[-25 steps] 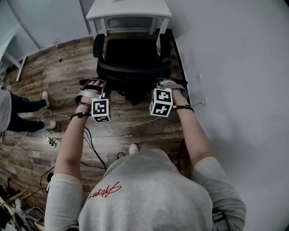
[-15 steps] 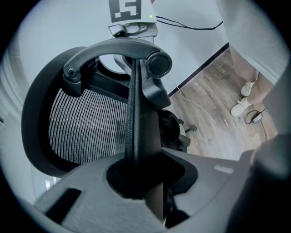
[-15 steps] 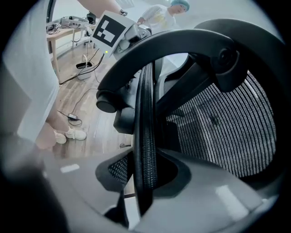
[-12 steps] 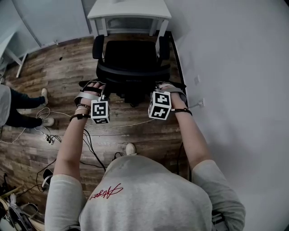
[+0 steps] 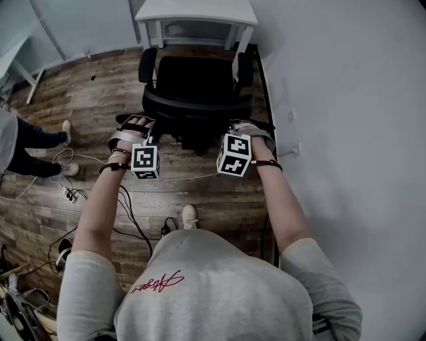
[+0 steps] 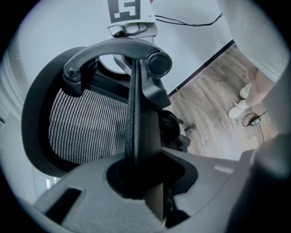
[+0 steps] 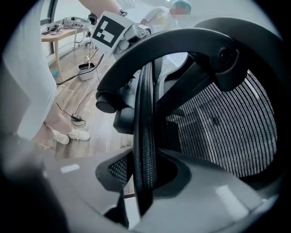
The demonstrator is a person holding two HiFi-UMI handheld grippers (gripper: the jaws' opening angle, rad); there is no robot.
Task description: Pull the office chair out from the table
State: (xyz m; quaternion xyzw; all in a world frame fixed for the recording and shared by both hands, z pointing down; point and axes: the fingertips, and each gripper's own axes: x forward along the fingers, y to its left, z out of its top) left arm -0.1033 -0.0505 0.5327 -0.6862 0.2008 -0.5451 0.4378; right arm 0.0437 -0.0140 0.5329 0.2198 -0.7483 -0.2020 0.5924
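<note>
The black office chair [image 5: 196,90] stands on the wood floor with its seat just in front of the white table [image 5: 196,12]. My left gripper [image 5: 135,128] is shut on the left edge of the chair's mesh backrest [image 6: 135,118]. My right gripper [image 5: 250,126] is shut on the backrest's right edge [image 7: 146,123]. In both gripper views the rim runs straight down between the jaws, in the left gripper [image 6: 136,182] and in the right gripper [image 7: 145,177]. The armrests [image 5: 147,64] reach toward the table legs.
A white wall [image 5: 333,100] with a dark baseboard runs close along the chair's right side. Cables and a power strip [image 5: 70,193] lie on the floor at the left. Another person's legs and shoes [image 5: 40,143] are at the far left. The holder's shoe [image 5: 190,214] is behind the chair.
Both grippers and the chair have come back a little from the table together. The floor cables and the bystander's shoes sit higher in the head view than before.
</note>
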